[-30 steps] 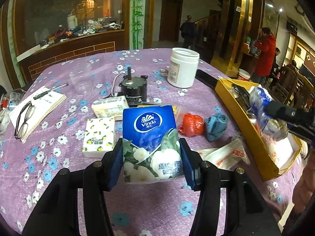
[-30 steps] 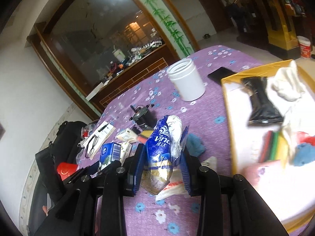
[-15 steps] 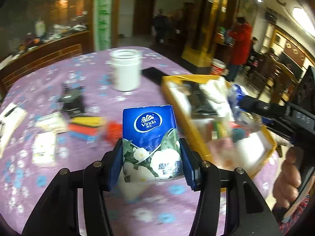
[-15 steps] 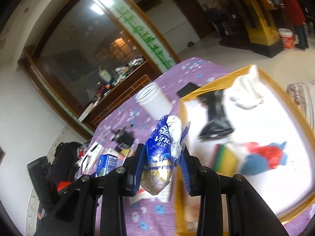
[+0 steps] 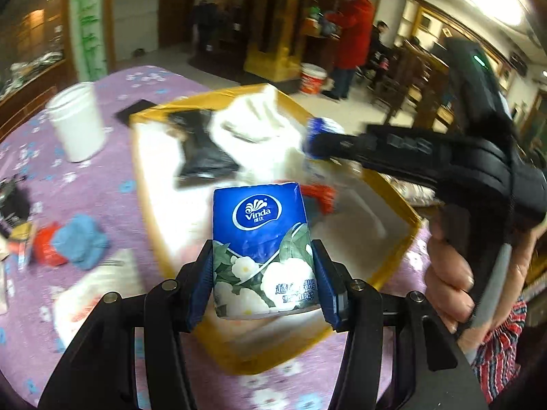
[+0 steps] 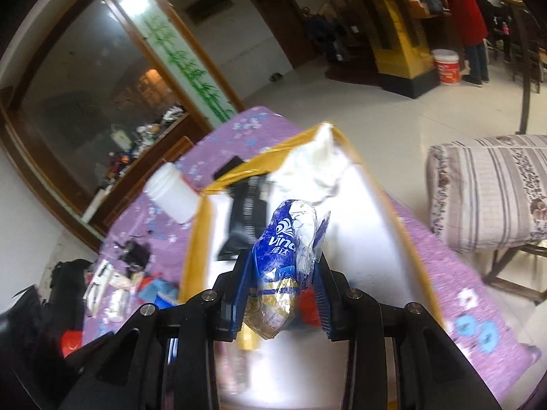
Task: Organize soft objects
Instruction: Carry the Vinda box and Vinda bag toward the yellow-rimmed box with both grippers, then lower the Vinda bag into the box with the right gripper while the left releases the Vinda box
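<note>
My left gripper is shut on a blue Vinda tissue pack, held above the near part of a yellow-rimmed tray. My right gripper is shut on a crumpled blue and gold Vinda tissue wrapper over the same tray. In the left wrist view the right gripper reaches in from the right, carried by a hand. Inside the tray lie a black pouch, a white cloth and a red item.
On the purple flowered tablecloth left of the tray sit a white jar, a blue cloth, a red item and a white packet. A striped cushioned seat stands beyond the table's right edge. People stand in the background.
Both grippers have swung to the right with their packs, from over the cluttered tablecloth to over the yellow tray. Both grips stayed the same.
</note>
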Demonstrator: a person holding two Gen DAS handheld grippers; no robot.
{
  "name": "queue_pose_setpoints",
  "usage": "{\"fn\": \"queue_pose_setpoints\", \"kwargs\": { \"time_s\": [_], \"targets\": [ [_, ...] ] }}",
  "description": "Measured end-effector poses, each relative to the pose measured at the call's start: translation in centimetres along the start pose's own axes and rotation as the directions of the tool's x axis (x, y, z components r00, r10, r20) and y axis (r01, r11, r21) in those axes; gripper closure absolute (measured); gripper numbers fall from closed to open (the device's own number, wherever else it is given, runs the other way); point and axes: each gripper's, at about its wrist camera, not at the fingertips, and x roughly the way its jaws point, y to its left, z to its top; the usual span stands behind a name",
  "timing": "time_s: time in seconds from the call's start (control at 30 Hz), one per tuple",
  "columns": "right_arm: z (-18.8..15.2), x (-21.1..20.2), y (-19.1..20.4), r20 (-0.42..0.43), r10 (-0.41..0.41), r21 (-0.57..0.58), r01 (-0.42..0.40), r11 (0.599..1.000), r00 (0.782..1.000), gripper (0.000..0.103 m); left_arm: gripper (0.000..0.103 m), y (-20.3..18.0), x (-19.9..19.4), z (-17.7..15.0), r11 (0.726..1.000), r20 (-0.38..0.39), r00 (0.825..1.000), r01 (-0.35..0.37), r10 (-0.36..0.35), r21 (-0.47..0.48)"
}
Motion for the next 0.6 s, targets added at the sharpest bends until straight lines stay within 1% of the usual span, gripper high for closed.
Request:
{"fn": "queue_pose_setpoints", "kwargs": {
  "time_s": [0.07,0.27,0.5,0.6],
  "targets": [
    [0.3,0.6,-1.0,-0.018,-0.033,0.009,0.033,0.999,0.999,0.067,0.051,-1.1,0.7,-0.1,1.0,-0.015,1.0,0.008,-0.008,0.017],
    [0.2,1.7,-2.6,-0.047,-0.077,0.022,0.078,0.997,0.996,0.066,0.051,-2.6,2.5,-0.3,0.999,-0.057,0.998,0.018,-0.016,0.031],
    [0.0,1.8,-3.2,-0.042,-0.082,0.025,0.084,0.996,0.996,0.058,0.049,-3.0,2.9,-0.7,0.999,-0.069,0.997,0.026,-0.024,0.019],
    [-0.1,1.5,-3.4,-0.03,-0.071,0.028,0.072,0.997,0.997,0.056,0.045,-3.3,2.8,-0.8,0.999,-0.06,0.998,0.023,-0.021,0.028]
  ]
}}
